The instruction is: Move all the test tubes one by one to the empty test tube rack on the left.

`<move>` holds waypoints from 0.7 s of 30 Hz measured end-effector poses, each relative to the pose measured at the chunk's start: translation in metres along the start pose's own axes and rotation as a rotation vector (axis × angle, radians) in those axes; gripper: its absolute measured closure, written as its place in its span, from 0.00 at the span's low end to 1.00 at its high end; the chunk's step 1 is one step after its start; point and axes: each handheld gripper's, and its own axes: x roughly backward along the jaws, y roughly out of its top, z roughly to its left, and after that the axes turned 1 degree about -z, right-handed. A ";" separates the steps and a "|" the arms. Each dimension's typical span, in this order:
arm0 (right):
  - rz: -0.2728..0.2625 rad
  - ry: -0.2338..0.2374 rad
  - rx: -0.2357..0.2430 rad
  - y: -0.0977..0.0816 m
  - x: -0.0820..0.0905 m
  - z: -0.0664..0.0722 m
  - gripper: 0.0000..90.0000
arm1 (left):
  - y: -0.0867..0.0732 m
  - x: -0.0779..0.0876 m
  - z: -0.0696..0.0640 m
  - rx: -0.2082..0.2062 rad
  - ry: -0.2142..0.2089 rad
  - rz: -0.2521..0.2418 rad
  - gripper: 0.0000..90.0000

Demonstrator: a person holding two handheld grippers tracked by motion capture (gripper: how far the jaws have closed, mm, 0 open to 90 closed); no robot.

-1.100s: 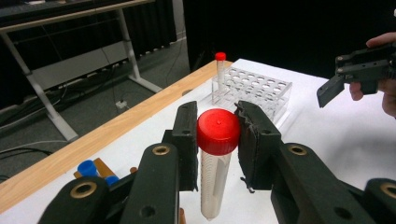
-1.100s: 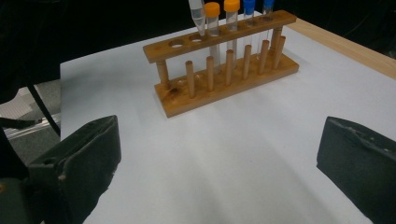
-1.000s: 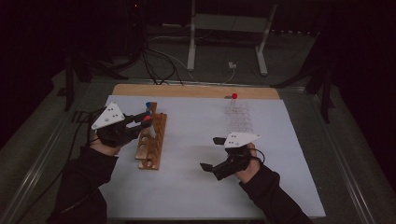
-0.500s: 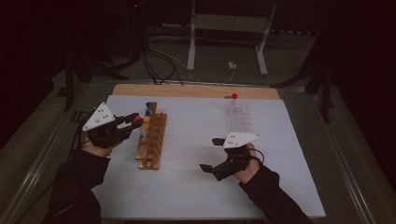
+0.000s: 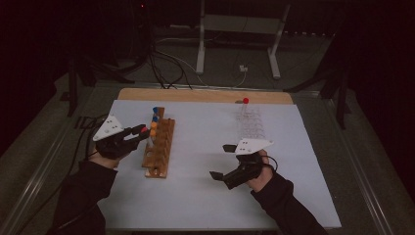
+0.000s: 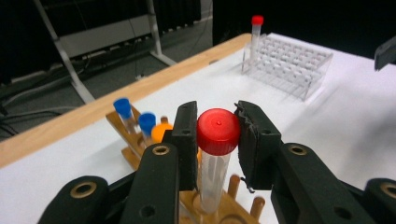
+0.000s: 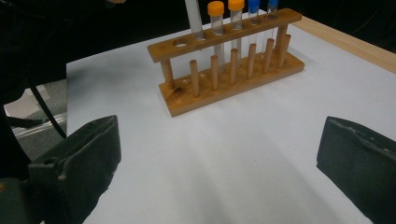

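My left gripper (image 6: 218,122) is shut on the red cap of a clear tube (image 6: 212,179). The tube stands upright with its lower end in a hole of the wooden rack (image 5: 161,149). In the high view this gripper (image 5: 142,131) is at the rack's left side. The rack (image 7: 233,70) also holds two orange-capped tubes (image 7: 216,9) and two blue-capped tubes (image 7: 253,5). My right gripper (image 5: 221,161) rests low over the white sheet, right of the rack. Its jaws (image 7: 224,158) stand wide open with nothing between them.
A clear plastic rack (image 5: 252,125) stands at the back right of the white sheet (image 5: 205,196), with one red-capped tube (image 5: 245,101) at its far corner. A wooden strip (image 5: 205,95) edges the table's far side. Metal stand legs and cables lie beyond.
My left gripper has moved left and down with the red-capped tube, lowering it at the rack. The right gripper has stayed in place.
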 end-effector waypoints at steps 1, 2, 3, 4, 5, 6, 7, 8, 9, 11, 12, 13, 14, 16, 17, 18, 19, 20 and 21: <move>-0.001 0.000 0.000 0.000 0.000 0.000 0.00 | -0.002 -0.001 0.000 0.004 0.001 0.003 0.79; -0.001 0.002 0.000 0.000 0.000 0.000 0.00 | -0.004 -0.002 0.000 0.008 0.000 0.012 0.79; 0.000 0.000 -0.001 0.000 0.000 0.000 0.00 | -0.006 -0.003 0.000 0.005 0.000 0.019 0.79; 0.001 0.001 -0.002 0.000 0.000 0.000 0.00 | -0.008 -0.004 0.000 0.005 0.002 0.026 0.79; 0.001 0.002 -0.002 0.000 0.000 -0.001 0.00 | -0.009 -0.005 0.000 0.009 0.000 0.032 0.79; 0.002 0.002 -0.002 0.000 -0.001 -0.001 0.00 | -0.010 -0.006 0.000 0.009 0.000 0.038 0.79; 0.002 0.001 -0.001 0.000 -0.001 0.000 0.00 | -0.011 -0.007 0.001 0.009 -0.001 0.039 0.79; 0.002 0.002 -0.002 0.000 -0.001 0.000 0.00 | -0.012 -0.009 0.001 0.012 -0.004 0.043 0.79; 0.002 0.003 -0.003 0.000 0.000 -0.001 0.00 | -0.012 -0.010 0.000 0.008 -0.001 0.050 0.79; 0.001 0.002 -0.002 0.000 0.000 -0.001 0.00 | -0.014 -0.012 0.000 0.009 -0.002 0.059 0.79; 0.000 0.004 -0.003 0.000 0.000 -0.001 0.00 | -0.014 -0.013 0.000 0.007 0.000 0.065 0.79; 0.000 0.003 -0.003 0.000 0.000 -0.001 0.00 | -0.015 -0.014 0.000 0.009 -0.001 0.066 0.79; 0.001 0.002 -0.002 0.000 0.000 -0.001 0.00 | -0.015 -0.014 0.000 0.010 -0.002 0.068 0.79; 0.000 0.004 -0.003 0.000 0.000 -0.001 0.00 | -0.016 -0.016 0.000 0.010 -0.001 0.077 0.79; 0.001 0.003 -0.002 0.000 0.000 -0.001 0.00 | -0.016 -0.017 0.000 0.007 -0.001 0.082 0.79; 0.001 0.003 -0.003 0.000 0.000 -0.001 0.00 | -0.017 -0.017 0.000 0.006 0.000 0.083 0.79; 0.000 0.003 -0.003 0.000 0.000 -0.001 0.00 | -0.017 -0.018 -0.001 0.006 0.000 0.087 0.79; 0.000 0.002 -0.004 0.000 0.000 -0.001 0.00 | -0.017 -0.019 -0.001 0.004 0.001 0.090 0.79; 0.000 0.003 -0.003 0.000 0.001 -0.001 0.00 | -0.017 -0.019 -0.001 0.003 0.001 0.093 0.79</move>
